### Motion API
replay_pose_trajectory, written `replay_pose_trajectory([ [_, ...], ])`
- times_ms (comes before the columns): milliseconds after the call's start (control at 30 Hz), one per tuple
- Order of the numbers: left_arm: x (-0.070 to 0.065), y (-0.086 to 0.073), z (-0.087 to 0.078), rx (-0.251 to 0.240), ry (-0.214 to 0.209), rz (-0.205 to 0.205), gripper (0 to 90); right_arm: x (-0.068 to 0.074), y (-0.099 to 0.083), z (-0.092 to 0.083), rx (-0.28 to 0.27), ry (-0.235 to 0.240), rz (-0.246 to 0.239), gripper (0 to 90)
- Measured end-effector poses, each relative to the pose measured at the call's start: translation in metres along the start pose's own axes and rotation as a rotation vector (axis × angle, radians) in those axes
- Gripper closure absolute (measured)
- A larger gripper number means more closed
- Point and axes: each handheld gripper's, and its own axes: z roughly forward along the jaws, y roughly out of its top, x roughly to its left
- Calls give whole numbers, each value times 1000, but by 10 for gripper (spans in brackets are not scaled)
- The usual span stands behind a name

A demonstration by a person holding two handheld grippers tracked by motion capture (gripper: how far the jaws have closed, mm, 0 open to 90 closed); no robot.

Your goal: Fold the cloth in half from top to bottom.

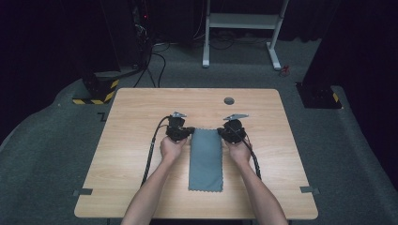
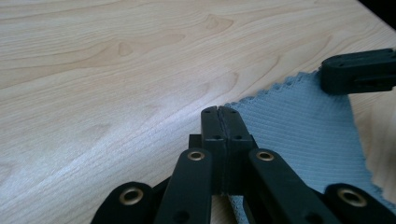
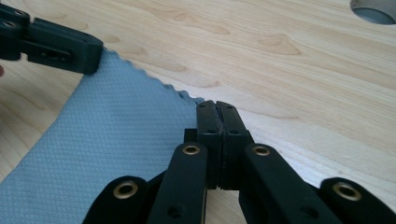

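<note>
A grey-blue cloth [image 1: 205, 159] lies flat as a long folded strip in the middle of the wooden table [image 1: 131, 154]. My left gripper [image 1: 189, 131] sits at the cloth's far left corner. In the left gripper view, this gripper [image 2: 219, 114] has its jaws pressed together right at the corner of the cloth [image 2: 303, 135]. My right gripper [image 1: 220, 132] sits at the far right corner. In its own view, the right gripper [image 3: 217, 109] is likewise shut where the cloth [image 3: 107, 140] ends in a scalloped corner. Each gripper view shows the other gripper across the far edge.
A round grey cable hole [image 1: 228, 100] is set in the table beyond the cloth, also seen as a hole [image 3: 376, 9] in the right gripper view. Both forearms reach in from the near edge. A white desk frame [image 1: 241, 23] and dark stands sit on the floor behind.
</note>
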Motion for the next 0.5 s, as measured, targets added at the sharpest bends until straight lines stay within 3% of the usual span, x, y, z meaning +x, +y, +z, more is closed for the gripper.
replay_pose_trajectory([
  [100, -2, 5, 0, 5, 19, 15, 900, 0, 9, -3, -5, -10, -5, 898],
  [267, 2, 20, -9, -36, 16, 19, 900, 0, 25, -8, -22, -26, -32, 898],
  [300, 3, 24, -13, -59, 5, 2, 900, 0, 27, -8, -11, -30, -36, 898],
  [500, -1, 30, -18, -53, 11, 34, 900, 1, 39, -17, -53, -36, -54, 898],
])
